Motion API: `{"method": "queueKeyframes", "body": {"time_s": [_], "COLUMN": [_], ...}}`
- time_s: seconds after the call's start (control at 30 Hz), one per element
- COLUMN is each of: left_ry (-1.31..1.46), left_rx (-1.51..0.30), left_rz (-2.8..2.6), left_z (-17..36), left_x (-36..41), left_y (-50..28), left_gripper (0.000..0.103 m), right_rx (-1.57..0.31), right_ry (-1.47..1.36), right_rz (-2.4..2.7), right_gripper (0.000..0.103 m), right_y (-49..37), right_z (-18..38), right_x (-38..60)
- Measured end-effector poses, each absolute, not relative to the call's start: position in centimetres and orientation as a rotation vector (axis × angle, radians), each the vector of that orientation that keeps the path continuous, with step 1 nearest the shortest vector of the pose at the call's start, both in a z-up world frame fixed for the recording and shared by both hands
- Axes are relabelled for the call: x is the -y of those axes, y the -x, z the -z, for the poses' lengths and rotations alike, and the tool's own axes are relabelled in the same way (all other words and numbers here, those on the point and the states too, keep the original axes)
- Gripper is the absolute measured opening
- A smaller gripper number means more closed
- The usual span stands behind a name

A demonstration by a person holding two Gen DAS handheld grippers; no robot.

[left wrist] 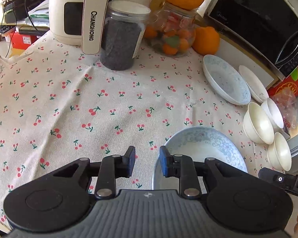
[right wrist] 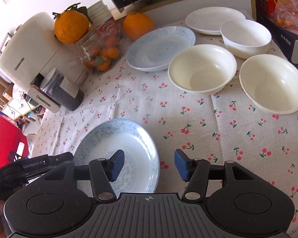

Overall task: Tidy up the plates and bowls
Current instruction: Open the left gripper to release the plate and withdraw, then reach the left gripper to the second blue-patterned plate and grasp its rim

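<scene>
A blue-patterned plate (left wrist: 200, 148) lies on the cherry-print tablecloth near the front; it also shows in the right wrist view (right wrist: 117, 140). My left gripper (left wrist: 147, 163) is open, empty, its right finger over that plate's left rim. My right gripper (right wrist: 149, 164) is open and empty, straddling the plate's right rim. A second blue plate (right wrist: 161, 47) and a plain white plate (right wrist: 212, 19) lie further back. Three cream bowls (right wrist: 202, 69) (right wrist: 272, 83) (right wrist: 246, 37) stand at the right; in the left wrist view they (left wrist: 258, 125) sit at the right edge.
An air fryer (right wrist: 27, 53), a jar of dark grains (right wrist: 67, 91), a glass jar of small oranges (right wrist: 101, 55) and two large oranges (right wrist: 138, 26) stand at the back left. A microwave (left wrist: 264, 19) and boxes (right wrist: 288, 29) border the right.
</scene>
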State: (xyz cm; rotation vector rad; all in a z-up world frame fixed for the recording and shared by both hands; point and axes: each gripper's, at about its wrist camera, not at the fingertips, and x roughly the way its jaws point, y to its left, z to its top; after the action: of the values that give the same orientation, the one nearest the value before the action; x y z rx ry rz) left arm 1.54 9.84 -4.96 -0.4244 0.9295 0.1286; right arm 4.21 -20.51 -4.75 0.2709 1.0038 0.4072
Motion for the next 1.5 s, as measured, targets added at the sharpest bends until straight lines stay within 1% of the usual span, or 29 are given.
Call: {"method": "queueKeyframes", "body": {"time_s": [0.1, 0.17, 0.2, 0.23, 0.3, 0.37, 0.43, 0.5, 0.6, 1.03, 1.13, 1.2, 1.27, 1.33, 1.5], "left_ry": [0.427, 0.432, 0.435, 0.436, 0.434, 0.435, 0.447, 0.453, 0.452, 0.455, 0.457, 0.460, 0.460, 0.461, 0.455], "left_rx": [-0.911, -0.899, -0.889, -0.881, -0.866, -0.864, -0.875, -0.893, -0.895, -0.895, -0.898, -0.893, -0.891, -0.893, -0.899], "left_rz": [-0.129, -0.128, -0.130, -0.130, -0.121, -0.126, -0.123, -0.118, -0.129, -0.078, -0.068, -0.064, -0.061, -0.059, -0.062], "left_z": [4.6, 4.2, 4.0, 3.8, 3.4, 3.2, 3.1, 3.0, 2.8, 1.3, 1.2, 1.2, 1.3, 1.5, 1.8], "left_x": [-10.0, -10.2, -10.2, -10.3, -10.4, -10.5, -10.6, -10.6, -10.5, -8.8, -8.3, -8.1, -7.8, -7.6, -7.8], "left_y": [-1.7, -1.9, -1.9, -2.1, -2.4, -2.8, -3.3, -3.9, -4.3, -7.1, -7.7, -7.9, -8.1, -8.1, -8.2], "left_gripper": [0.034, 0.043, 0.057, 0.065, 0.065, 0.072, 0.082, 0.083, 0.089, 0.090, 0.090, 0.090, 0.089, 0.089, 0.089], "right_rx": [-0.994, -0.979, -0.966, -0.948, -0.917, -0.900, -0.893, -0.887, -0.871, -0.947, -0.943, -0.941, -0.932, -0.929, -0.942], "right_ry": [-0.281, -0.287, -0.279, -0.265, -0.253, -0.263, -0.274, -0.279, -0.267, -0.265, -0.283, -0.306, -0.324, -0.326, -0.306], "right_rz": [-0.393, -0.393, -0.391, -0.385, -0.371, -0.365, -0.357, -0.353, -0.352, -0.390, -0.374, -0.373, -0.372, -0.373, -0.388], "right_gripper": [0.056, 0.056, 0.056, 0.056, 0.056, 0.056, 0.056, 0.056, 0.056, 0.056, 0.062, 0.065, 0.072, 0.073, 0.073], "right_y": [-4.5, -4.6, -4.5, -4.5, -4.5, -4.8, -5.2, -5.6, -6.0, -8.4, -9.0, -9.5, -9.6, -9.6, -9.6], "right_z": [4.6, 4.3, 4.1, 3.8, 3.3, 2.9, 2.5, 2.2, 1.7, 1.2, 1.1, 1.0, 0.9, 1.0, 1.2], "right_x": [21.1, 21.4, 21.4, 21.4, 21.6, 22.0, 22.4, 22.8, 23.1, 23.4, 23.8, 24.2, 24.6, 24.7, 24.1]}}
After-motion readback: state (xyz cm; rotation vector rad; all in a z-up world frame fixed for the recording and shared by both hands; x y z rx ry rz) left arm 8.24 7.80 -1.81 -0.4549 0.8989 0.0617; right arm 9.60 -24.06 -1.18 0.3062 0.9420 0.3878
